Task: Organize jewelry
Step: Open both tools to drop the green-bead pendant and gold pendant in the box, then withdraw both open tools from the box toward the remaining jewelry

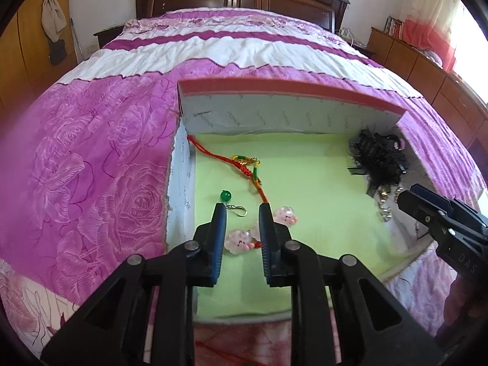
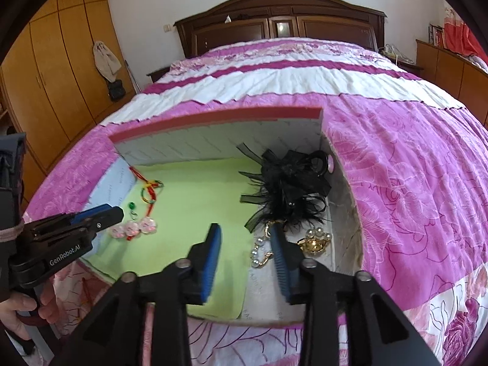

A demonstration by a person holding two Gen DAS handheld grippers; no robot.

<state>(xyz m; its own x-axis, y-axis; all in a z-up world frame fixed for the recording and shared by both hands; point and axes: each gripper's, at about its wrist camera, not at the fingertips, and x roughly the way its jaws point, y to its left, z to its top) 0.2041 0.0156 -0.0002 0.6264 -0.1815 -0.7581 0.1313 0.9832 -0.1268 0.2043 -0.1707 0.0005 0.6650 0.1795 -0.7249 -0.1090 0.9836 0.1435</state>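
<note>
An open box (image 1: 274, 113) with a green liner (image 1: 305, 183) lies on the bed. In it are a red braided cord (image 1: 244, 167) with pink pig charms (image 1: 239, 241), a green bead clasp (image 1: 226, 195), a black feather hair ornament (image 2: 289, 183), a pearl and gold bracelet (image 2: 260, 253) and a gold pearl brooch (image 2: 315, 242). My left gripper (image 1: 243, 210) is open, its jaws either side of the pig charms. My right gripper (image 2: 245, 231) is open above the bracelet; it also shows in the left wrist view (image 1: 405, 196).
The box sits on a pink and white rose-patterned bedspread (image 1: 106, 167). A dark wooden headboard (image 2: 280, 24) is at the far end, a wardrobe (image 2: 55, 76) on the left and a low cabinet (image 1: 427, 70) on the right.
</note>
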